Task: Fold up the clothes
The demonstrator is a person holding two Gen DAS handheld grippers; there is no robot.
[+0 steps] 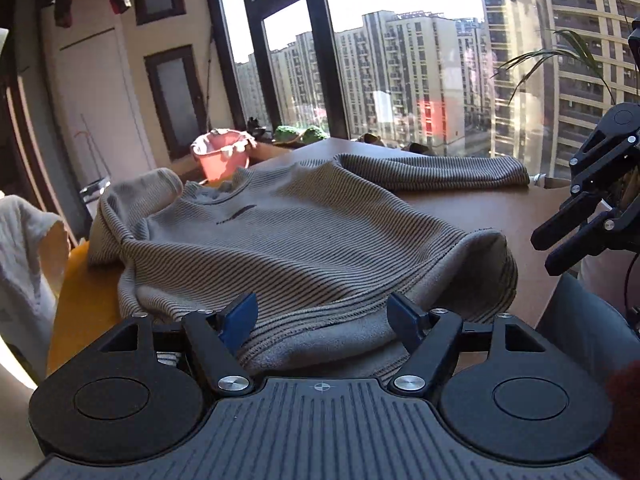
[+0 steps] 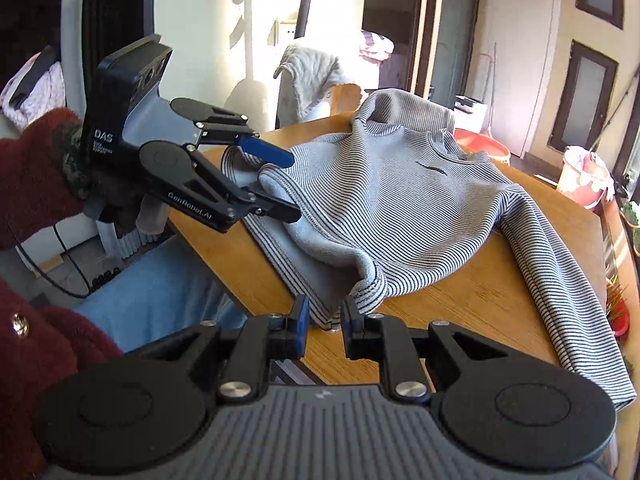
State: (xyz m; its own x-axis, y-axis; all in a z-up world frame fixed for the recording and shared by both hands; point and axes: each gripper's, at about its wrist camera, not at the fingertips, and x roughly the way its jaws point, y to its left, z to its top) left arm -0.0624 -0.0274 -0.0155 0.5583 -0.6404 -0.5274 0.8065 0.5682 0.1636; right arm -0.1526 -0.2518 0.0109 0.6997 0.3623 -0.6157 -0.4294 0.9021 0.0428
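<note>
Sunlight is pouring through a tall dark-framed window (image 1: 320, 52) with apartment blocks beyond it, and is falling across a wooden table (image 2: 480, 292) where a grey striped sweater (image 2: 400, 208) is lying front up, its collar pointing away toward twelve o'clock in the left wrist view. One sleeve (image 2: 560, 280) is trailing off toward four o'clock in the right wrist view, stretched along the tabletop toward the near edge; the other is bunched near the collar at eleven o'clock. The hem nearest the person is turned back, showing the plain grey lining.

In the left wrist view the left gripper (image 1: 322, 320) is sitting at six o'clock with its blue-padded jaws standing wide apart, released, the folded-up hem lying between and under them without being pinched. The right wrist view is showing the same tool (image 2: 276, 184) from the side at nine o'clock, its fingers straddling the hem's edge, held by a hand in a dark red fuzzy sleeve (image 2: 32, 176).

The right gripper (image 2: 324, 324) is hovering at six o'clock of its own view, just off the hem's corner, jaws narrowed to a small gap with nothing between the pads. From the left wrist view it is appearing at three o'clock (image 1: 560, 240), clear of the cloth.

A pink bucket (image 1: 222, 154) is standing past the table at eleven o'clock, and a pale knitted garment (image 2: 308, 72) is draped over a chair beyond the far edge.
</note>
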